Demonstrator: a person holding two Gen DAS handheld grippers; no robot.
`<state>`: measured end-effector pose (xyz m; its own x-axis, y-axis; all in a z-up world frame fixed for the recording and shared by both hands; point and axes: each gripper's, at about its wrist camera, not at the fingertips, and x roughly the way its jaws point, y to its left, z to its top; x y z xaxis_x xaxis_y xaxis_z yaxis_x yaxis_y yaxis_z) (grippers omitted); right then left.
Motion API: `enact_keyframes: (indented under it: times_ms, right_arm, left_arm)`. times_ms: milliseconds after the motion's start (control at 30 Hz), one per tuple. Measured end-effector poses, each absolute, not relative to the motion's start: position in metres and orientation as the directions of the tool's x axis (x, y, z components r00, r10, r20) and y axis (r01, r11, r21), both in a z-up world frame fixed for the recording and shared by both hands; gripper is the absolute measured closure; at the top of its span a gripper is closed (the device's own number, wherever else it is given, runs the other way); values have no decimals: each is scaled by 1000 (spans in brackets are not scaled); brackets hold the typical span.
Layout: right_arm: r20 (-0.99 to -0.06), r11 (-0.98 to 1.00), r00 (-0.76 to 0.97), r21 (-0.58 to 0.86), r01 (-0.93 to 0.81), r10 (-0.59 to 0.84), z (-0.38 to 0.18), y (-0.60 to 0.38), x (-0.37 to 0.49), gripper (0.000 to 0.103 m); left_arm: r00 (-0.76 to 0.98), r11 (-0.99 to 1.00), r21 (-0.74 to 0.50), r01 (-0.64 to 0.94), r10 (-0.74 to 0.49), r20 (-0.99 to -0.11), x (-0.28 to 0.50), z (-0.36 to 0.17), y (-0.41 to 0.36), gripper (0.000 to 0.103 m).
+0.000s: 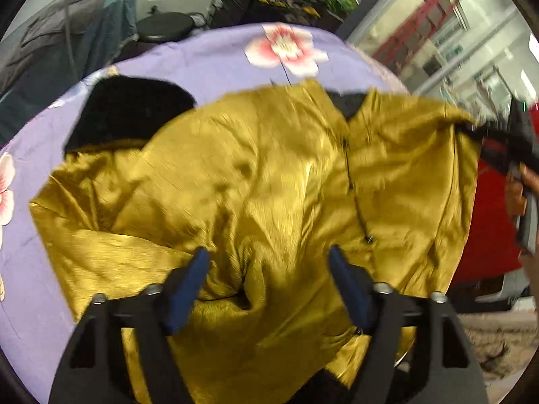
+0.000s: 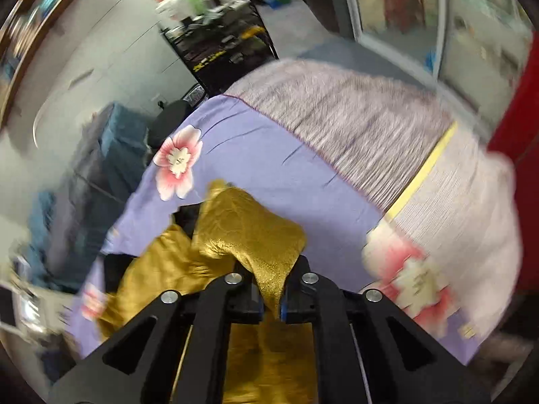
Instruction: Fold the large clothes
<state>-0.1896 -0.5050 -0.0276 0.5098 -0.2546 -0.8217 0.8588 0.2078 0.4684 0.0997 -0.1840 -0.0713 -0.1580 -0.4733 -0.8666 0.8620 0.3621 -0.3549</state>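
Mustard-gold satin jacket [image 1: 256,181] lay directly beneath the spread left hand-held gripper [image 1: 267,256]; the right hand-held gripper [image 2: 273,299] pinched its corner at lower centre.

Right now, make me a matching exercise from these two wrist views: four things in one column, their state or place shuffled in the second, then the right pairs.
Column one:
1. left gripper
2. right gripper
3. gold garment
4. black fabric

Column two:
A. pinching a fold of gold cloth
B. spread crumpled over the purple floral sheet
C. jaws wide apart above the cloth, nothing between the pads
D. lying at the garment's far left, partly under its edge

Pairs: 1-C, 2-A, 3-B, 4-D
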Motion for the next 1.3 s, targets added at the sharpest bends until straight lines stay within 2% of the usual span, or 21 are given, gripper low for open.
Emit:
enact_keyframes:
  times_ms: [33, 67, 100, 133, 267, 367, 533, 600, 633, 700, 733, 800, 867, 1033, 1167, 1300]
  right_arm:
    - [-816, 204, 515, 474, 856, -264, -30, -499, -193, 70]
    - [-821, 199, 495, 455, 868, -286, -31, -493, -194, 41]
    - [-819, 193, 477, 436, 879, -319, -33, -481, -200, 29]
    - [-815, 196, 476, 435, 879, -331, -35, -470, -204, 28]
    - [-826, 212, 455, 404, 890, -333, -47, -433, -227, 28]
    - [-830, 177, 436, 399, 900, -347, -53, -412, -246, 28]
    - [-872, 166, 420, 389, 906, -250, -79, -394, -255, 28]
    - [-891, 144, 408, 385, 911, -198, -92, -384, -258, 28]
    - [-896, 130, 407, 389, 912, -175, -97, -379, -260, 28]
    - [-897, 86, 418, 410, 908, -142, -109, -372, -263, 28]
    - [-899, 70, 421, 415, 907, -118, -116, -370, -262, 28]
    - [-908, 73, 411, 406, 911, -78, -126, -367, -256, 28]
    - [-908, 109, 416, 409, 906, -55, -129, -365, -246, 28]
    - [-914, 271, 404, 384, 883, -24, -124, -370, -199, 28]
    - [-911, 359, 413, 390, 848, 14, -120, -371, -157, 28]
    - [-892, 447, 449, 420, 790, 44, -110, -363, -116, 28]
  left_arm:
    - [-130, 386, -360, 849, -509, -851, 113, -61, -178, 20]
    - [-96, 409, -354, 841, -531, -842, 127, -54, -172, 16]
    - [-56, 437, -336, 834, -538, -841, 145, -47, -157, 14]
    - [10, 485, -291, 825, -527, -850, 167, -44, -149, 14]
    - [166, 627, -136, 767, -398, -902, 238, -57, -144, 15]
    - [188, 684, -80, 725, -308, -933, 278, -74, -144, 15]
    - [54, 711, -113, 694, -207, -977, 289, -124, -162, 15]
    - [-12, 724, -139, 676, -177, -984, 286, -146, -168, 20]
    - [-34, 724, -152, 673, -174, -984, 282, -151, -171, 24]
    - [-77, 716, -164, 678, -153, -985, 273, -164, -174, 56]
    - [-78, 713, -164, 682, -152, -985, 269, -166, -174, 65]
    - [-50, 707, -148, 692, -157, -986, 269, -162, -170, 92]
    - [-24, 724, -161, 671, -197, -980, 278, -150, -156, 97]
    - [123, 827, -218, 518, -325, -938, 328, -99, -82, 98]
    - [253, 910, -218, 353, -317, -914, 368, -66, 1, 98]
    - [395, 972, -156, 174, -214, -893, 388, -40, 97, 98]
